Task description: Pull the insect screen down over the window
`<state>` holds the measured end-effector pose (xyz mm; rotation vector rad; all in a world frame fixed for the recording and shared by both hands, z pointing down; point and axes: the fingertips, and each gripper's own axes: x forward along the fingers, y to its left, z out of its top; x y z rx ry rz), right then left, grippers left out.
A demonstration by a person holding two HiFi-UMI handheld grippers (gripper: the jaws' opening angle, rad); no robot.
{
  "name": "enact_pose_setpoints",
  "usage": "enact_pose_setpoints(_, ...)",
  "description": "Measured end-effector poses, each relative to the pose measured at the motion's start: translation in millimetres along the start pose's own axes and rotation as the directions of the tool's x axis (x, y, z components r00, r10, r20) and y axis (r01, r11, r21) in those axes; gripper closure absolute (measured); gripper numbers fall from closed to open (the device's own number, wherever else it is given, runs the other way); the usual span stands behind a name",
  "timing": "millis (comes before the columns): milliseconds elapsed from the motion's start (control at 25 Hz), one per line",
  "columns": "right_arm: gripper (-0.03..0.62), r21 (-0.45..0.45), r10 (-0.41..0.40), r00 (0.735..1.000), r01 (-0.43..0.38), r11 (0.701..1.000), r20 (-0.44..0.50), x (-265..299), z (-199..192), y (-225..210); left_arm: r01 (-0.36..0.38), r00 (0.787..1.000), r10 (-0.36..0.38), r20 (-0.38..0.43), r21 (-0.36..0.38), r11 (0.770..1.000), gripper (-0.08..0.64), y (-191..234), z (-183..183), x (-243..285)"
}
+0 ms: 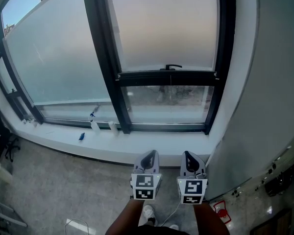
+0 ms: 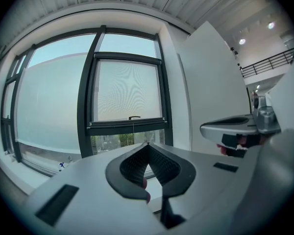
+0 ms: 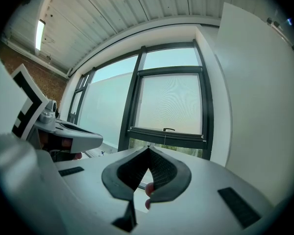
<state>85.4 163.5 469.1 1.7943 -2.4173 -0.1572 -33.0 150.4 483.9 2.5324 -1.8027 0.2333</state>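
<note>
insect screen (image 1: pixel 166 28): likely light, flimsy mesh on a stiff bottom bar (image 1: pixel 167 76), drawn most of the way down the window (image 1: pixel 104 58) at 12 o'clock, best taken by its small handle (image 1: pixel 173 67); left gripper (image 1: pixel 148 156) and right gripper (image 1: pixel 190 157) at 6 o'clock, both pinched closed, empty.

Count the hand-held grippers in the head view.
2. The left grey hand-held gripper is at bottom centre, with the right grey hand-held gripper just beside it. Both are shut and empty. None look hidden.

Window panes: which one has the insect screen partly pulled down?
The narrow right pane: its screen's bottom bar, with a small black handle, stops above a clear strip. The wide left pane shows no handle.
</note>
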Motion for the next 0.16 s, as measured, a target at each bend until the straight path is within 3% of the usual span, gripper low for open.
enact_pose_setpoints(160, 0.588, 0.004, -0.001, 1.0, 0.001, 1.0, -0.013, 9.1, -4.4, 1.3, 0.005, 1.0, -0.005, -0.009, 0.001, 1.0, 0.557, 6.0, -2.5, 7.3)
